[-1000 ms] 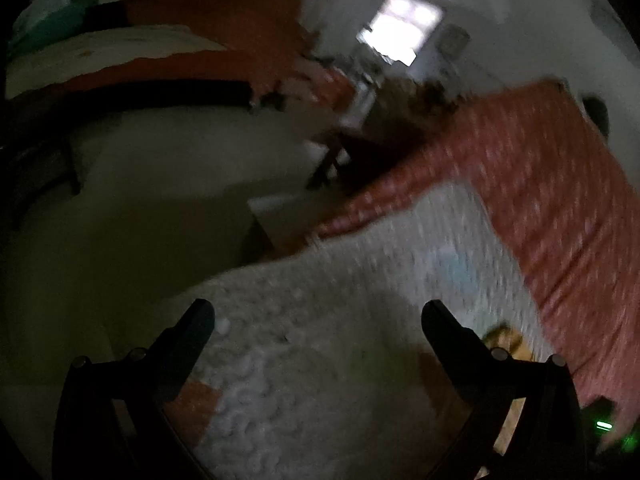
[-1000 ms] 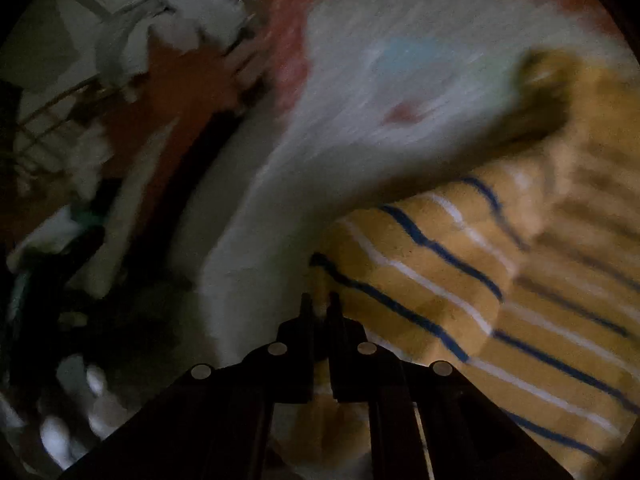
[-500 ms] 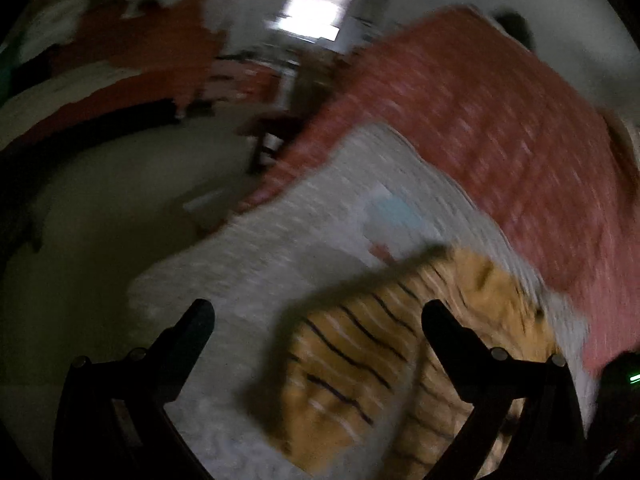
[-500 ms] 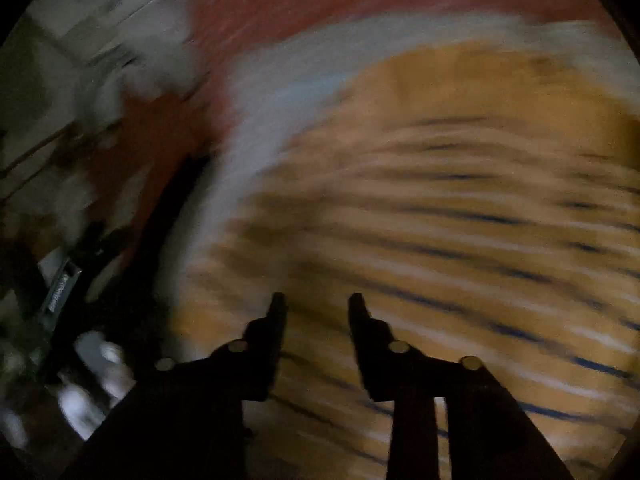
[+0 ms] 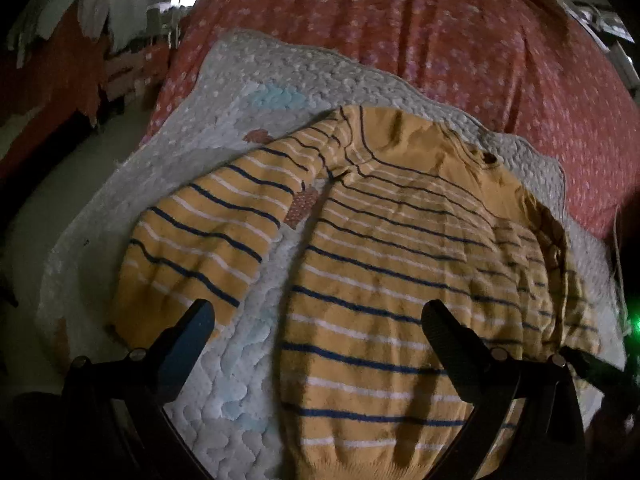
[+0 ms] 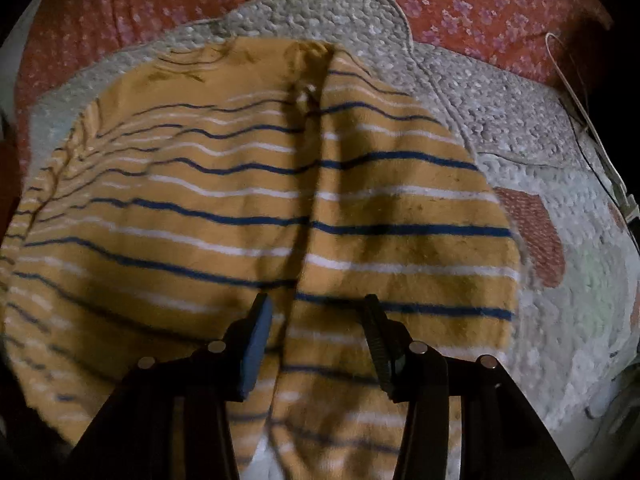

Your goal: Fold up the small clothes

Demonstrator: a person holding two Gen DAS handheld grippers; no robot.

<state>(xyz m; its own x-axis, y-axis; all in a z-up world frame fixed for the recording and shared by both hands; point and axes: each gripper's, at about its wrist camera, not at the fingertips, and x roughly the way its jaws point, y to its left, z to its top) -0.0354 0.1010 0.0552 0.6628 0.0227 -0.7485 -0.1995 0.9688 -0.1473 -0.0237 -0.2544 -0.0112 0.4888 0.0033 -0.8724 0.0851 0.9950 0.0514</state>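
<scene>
Since the striped sweater (image 5: 400, 248) lies flat on the white quilted mat (image 5: 248, 380) right under both tools, your next fold turns on its long axis: hem near you, collar far. The left sleeve (image 5: 200, 236) splays out beside the body, just ahead of your left gripper (image 5: 316, 332), jaws wide apart, nothing betw. them. The right gripper (image 6: 316, 320) is opening over the right sleeve, pads not pressing on it. Count: 1 sweater, 1 mat, 2 grippers.
</scene>
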